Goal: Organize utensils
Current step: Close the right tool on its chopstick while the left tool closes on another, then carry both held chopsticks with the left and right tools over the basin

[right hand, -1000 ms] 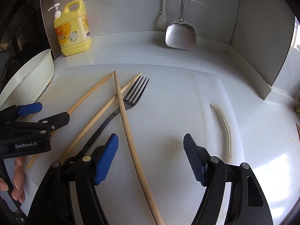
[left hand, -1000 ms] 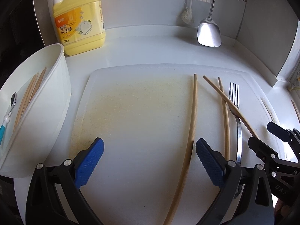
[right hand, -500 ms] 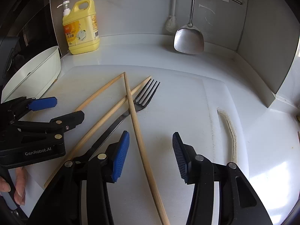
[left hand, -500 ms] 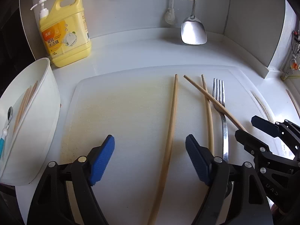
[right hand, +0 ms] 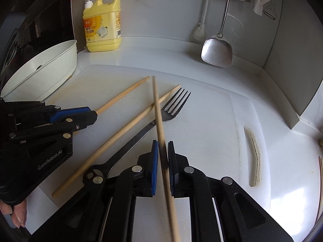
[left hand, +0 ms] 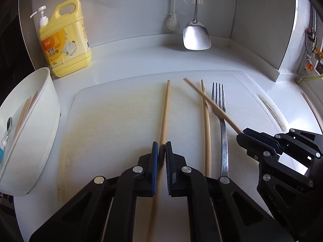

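Three wooden chopsticks and a steel fork point(left hand: 221, 125) lie on a white cutting board point(left hand: 113, 125). My left gripper point(left hand: 161, 151) is shut on the leftmost chopstick point(left hand: 165, 111), which runs straight ahead between its blue pads. My right gripper point(right hand: 163, 151) is shut on another chopstick point(right hand: 157, 104) that crosses over the fork point(right hand: 173, 106) and the third chopstick point(right hand: 129, 125). The third chopstick point(left hand: 206, 125) lies loose beside the fork. The right gripper point(left hand: 242, 136) shows at the right of the left wrist view. In the right wrist view the left gripper point(right hand: 93, 116) is at the left.
A white bin point(left hand: 47, 125) at the board's left holds several chopsticks and a spoon point(left hand: 8, 127). A yellow detergent bottle point(left hand: 64, 40) stands at the back left. A steel spatula point(left hand: 196, 36) and a brush point(left hand: 172, 22) hang on the back wall.
Both grippers have closed from wide open, each onto a chopstick. The left gripper has shifted so that its chopstick now lies between its pads.
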Demonstrator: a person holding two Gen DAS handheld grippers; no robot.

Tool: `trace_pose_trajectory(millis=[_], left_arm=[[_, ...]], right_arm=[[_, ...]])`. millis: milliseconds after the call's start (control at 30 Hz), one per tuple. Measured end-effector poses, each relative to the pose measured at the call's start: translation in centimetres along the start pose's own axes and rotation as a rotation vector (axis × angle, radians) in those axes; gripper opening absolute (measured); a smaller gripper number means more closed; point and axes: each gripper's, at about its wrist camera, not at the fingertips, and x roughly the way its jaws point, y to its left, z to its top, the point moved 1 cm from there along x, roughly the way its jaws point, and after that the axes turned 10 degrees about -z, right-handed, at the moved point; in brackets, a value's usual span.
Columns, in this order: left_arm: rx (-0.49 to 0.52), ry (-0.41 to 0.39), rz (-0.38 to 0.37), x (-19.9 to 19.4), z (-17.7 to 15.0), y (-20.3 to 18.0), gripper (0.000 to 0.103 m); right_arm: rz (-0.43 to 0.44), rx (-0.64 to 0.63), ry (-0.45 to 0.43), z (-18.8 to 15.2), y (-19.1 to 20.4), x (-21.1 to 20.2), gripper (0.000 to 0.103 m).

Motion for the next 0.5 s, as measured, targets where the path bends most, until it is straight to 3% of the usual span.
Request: trace_pose_trajectory(millis=[500], left_arm=[[-0.096, -0.001, -0.036, -2.5, 0.8, 0.5, 0.007]], right_arm=[[0.124, 0.133, 0.008, 0.7, -1.4, -1.9, 0.007]])
